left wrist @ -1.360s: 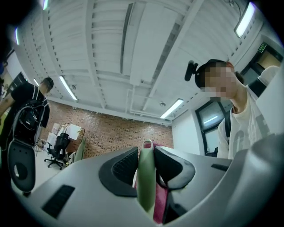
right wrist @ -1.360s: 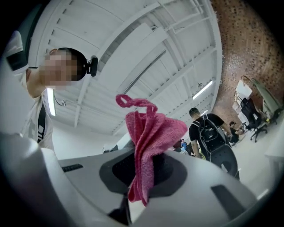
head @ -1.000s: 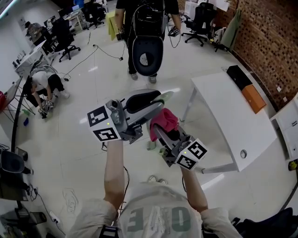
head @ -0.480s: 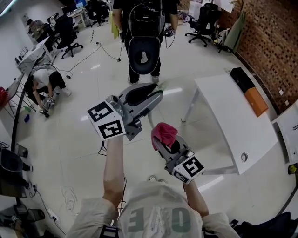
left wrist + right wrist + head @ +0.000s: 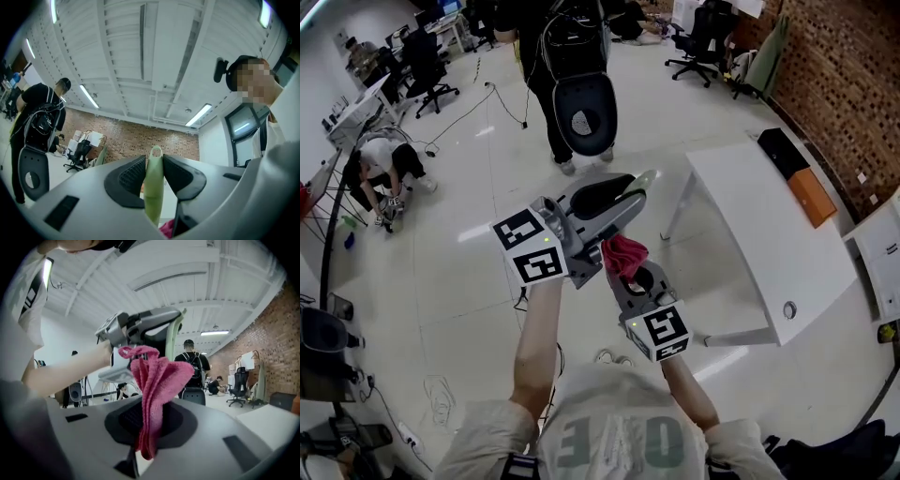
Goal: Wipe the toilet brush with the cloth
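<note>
My left gripper [image 5: 614,199] is shut on the pale green handle of the toilet brush [image 5: 643,178]; the handle's looped end sticks out past the jaws. In the left gripper view the handle [image 5: 153,187] stands upright between the two dark pads. The brush head is hidden. My right gripper [image 5: 625,267] is shut on a pink cloth [image 5: 625,251], which sits right under the left gripper's jaws. In the right gripper view the cloth [image 5: 157,380] rises in folds from the jaws, with the left gripper [image 5: 150,326] and green handle [image 5: 174,336] just behind it.
A white table [image 5: 759,234] with an orange box [image 5: 811,197] stands to the right, near a brick wall. A person [image 5: 572,56] stands ahead holding a dark oval seat. Another person [image 5: 380,173] crouches at the left near desks and office chairs.
The right gripper has rolled and brought the cloth left and up against the underside of the left gripper. The left gripper with the brush handle has shifted slightly right.
</note>
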`<action>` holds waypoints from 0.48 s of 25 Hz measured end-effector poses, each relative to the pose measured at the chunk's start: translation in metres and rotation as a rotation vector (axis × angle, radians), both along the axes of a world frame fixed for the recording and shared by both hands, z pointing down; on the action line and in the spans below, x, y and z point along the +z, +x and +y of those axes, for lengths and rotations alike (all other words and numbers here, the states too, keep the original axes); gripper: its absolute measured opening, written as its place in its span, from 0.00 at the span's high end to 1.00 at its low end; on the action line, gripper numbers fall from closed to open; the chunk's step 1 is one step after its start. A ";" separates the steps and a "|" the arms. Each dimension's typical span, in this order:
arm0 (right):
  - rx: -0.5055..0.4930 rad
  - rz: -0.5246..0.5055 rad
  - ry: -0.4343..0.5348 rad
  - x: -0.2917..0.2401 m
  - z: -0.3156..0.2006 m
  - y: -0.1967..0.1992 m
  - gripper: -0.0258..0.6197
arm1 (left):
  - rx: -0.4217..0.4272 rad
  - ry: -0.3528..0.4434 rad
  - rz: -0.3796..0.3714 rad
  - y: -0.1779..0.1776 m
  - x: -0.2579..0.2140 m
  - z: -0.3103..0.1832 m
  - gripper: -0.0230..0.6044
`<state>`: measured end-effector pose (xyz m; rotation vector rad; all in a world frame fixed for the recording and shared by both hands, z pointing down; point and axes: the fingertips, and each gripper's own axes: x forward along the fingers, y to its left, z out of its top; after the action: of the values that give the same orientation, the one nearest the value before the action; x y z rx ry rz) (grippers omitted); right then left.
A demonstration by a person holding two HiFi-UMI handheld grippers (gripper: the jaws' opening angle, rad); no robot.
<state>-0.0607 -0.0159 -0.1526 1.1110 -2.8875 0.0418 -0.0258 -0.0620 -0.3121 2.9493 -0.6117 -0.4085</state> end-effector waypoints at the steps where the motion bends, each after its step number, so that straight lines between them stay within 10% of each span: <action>1: -0.004 -0.037 0.009 -0.011 -0.001 0.002 0.91 | -0.004 -0.006 -0.006 0.003 0.006 -0.001 0.77; 12: -0.024 -0.156 0.037 -0.048 0.000 0.011 0.91 | -0.004 -0.004 -0.038 0.012 0.031 0.003 0.77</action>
<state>-0.0494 -0.0164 -0.2009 1.1263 -3.0502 0.0783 -0.0136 -0.0588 -0.2816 2.9590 -0.6222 -0.3514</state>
